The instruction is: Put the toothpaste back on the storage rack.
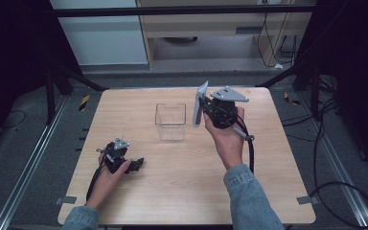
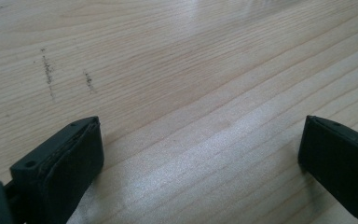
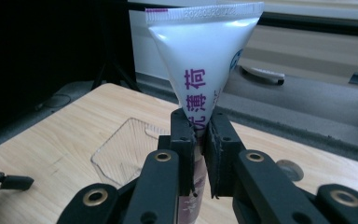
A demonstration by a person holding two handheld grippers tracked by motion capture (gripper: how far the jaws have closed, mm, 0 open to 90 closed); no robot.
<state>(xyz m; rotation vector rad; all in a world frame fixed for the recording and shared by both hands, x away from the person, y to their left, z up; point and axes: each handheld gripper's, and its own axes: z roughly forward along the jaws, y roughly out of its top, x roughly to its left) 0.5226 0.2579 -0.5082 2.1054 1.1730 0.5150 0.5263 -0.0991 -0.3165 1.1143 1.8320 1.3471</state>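
My right gripper (image 1: 207,106) (image 3: 200,135) is shut on a white squeeze tube (image 1: 201,103) (image 3: 203,56) with purple lettering, its crimped flat end pointing up. It hovers above the table, just right of a clear plastic box (image 1: 170,121) (image 3: 121,151) that stands open near the table's middle. My left gripper (image 1: 134,165) (image 2: 200,144) rests low at the table's left front, jaws wide apart with only bare wood between its fingers (image 2: 81,154).
The wooden table (image 1: 182,182) has several faint dark scuffs (image 2: 49,74) in front of the left gripper. A cable (image 1: 251,151) trails from the right gripper past the wrist. Dark floor, tripod legs and cables surround the table.
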